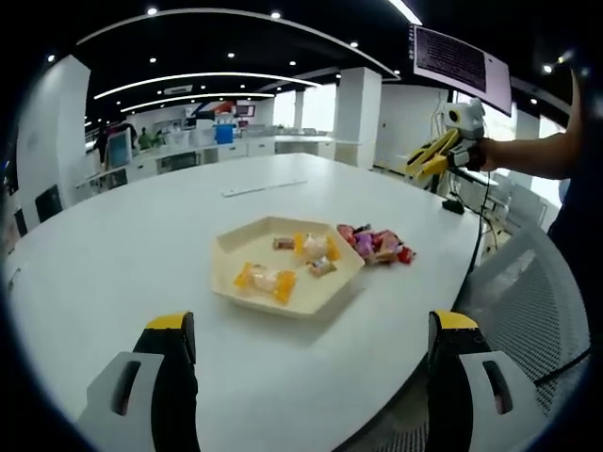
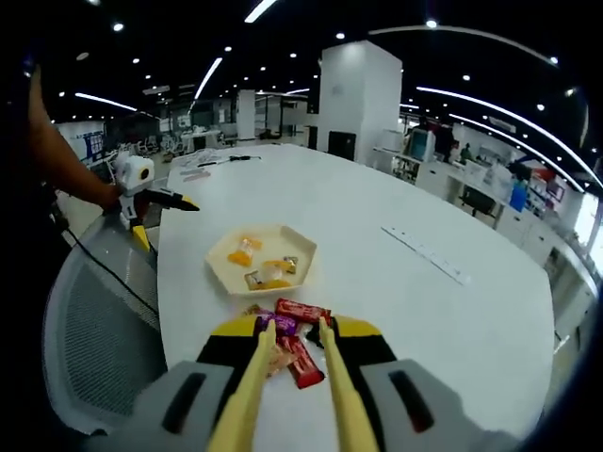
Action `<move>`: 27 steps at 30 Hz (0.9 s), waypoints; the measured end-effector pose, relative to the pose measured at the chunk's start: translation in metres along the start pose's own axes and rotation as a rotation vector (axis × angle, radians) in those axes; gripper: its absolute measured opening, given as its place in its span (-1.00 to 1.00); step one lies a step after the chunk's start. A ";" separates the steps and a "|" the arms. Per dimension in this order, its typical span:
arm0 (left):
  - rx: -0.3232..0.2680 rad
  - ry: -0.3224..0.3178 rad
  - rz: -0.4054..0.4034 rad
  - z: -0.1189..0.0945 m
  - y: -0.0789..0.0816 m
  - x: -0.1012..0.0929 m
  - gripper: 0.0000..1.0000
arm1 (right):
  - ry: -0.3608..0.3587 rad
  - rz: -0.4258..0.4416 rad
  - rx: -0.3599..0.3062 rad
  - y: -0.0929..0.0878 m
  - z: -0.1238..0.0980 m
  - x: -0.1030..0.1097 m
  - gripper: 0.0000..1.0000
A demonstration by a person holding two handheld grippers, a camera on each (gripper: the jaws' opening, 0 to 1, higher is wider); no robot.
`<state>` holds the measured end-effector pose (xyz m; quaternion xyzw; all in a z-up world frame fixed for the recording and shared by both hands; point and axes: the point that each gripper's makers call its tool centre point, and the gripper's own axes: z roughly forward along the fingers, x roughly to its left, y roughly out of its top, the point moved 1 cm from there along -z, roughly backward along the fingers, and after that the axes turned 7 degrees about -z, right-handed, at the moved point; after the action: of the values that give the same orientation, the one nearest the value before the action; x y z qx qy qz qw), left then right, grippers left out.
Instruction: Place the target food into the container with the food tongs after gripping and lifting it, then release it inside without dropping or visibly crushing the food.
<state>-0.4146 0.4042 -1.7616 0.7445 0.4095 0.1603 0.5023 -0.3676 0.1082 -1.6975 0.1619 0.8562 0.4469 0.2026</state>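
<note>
A white oval worktop (image 1: 141, 254) is seen carrying a pale hexagonal tray (image 1: 287, 264) with a few orange and brown wrapped sweets already in it, and just beside that tray a small heap of red, pink and purple wrapped sweets (image 1: 377, 245).

In the right gripper view the right claw (image 2: 294, 330) is closed on a pair of yellow tongs (image 2: 247, 395), whose two arms run forward from the jaws with a narrow gap between their tips. The tips are set at the near edge of the heap (image 2: 292, 334) — a purple sweet (image 2: 280, 325) lies right between them, while a red bar (image 2: 301, 311) lies crosswise just beyond and another red one (image 2: 303, 363) lies lengthwise between the tong arms. Whether anything is actually pinched cannot be told. The tray (image 2: 261, 259) lies straight ahead past the heap, so a short forward carry is judged to be all that is needed once a sweet is lifted.

The left claw (image 1: 311, 339) is held wide open and empty, hanging well short of the tray — the right claw is clearly the nearer one to the heap.
</note>
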 end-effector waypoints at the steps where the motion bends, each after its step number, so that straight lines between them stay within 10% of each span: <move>1: -0.002 0.002 -0.001 0.000 0.000 0.000 0.99 | 0.010 -0.004 0.001 -0.001 0.002 0.003 -0.44; 27: 0.024 0.029 0.002 0.001 -0.003 0.004 0.99 | 0.152 -0.024 0.019 -0.041 0.038 0.049 -0.46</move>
<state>-0.4129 0.4071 -1.7654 0.7484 0.4182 0.1666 0.4871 -0.3952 0.1347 -1.7609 0.1193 0.8751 0.4474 0.1407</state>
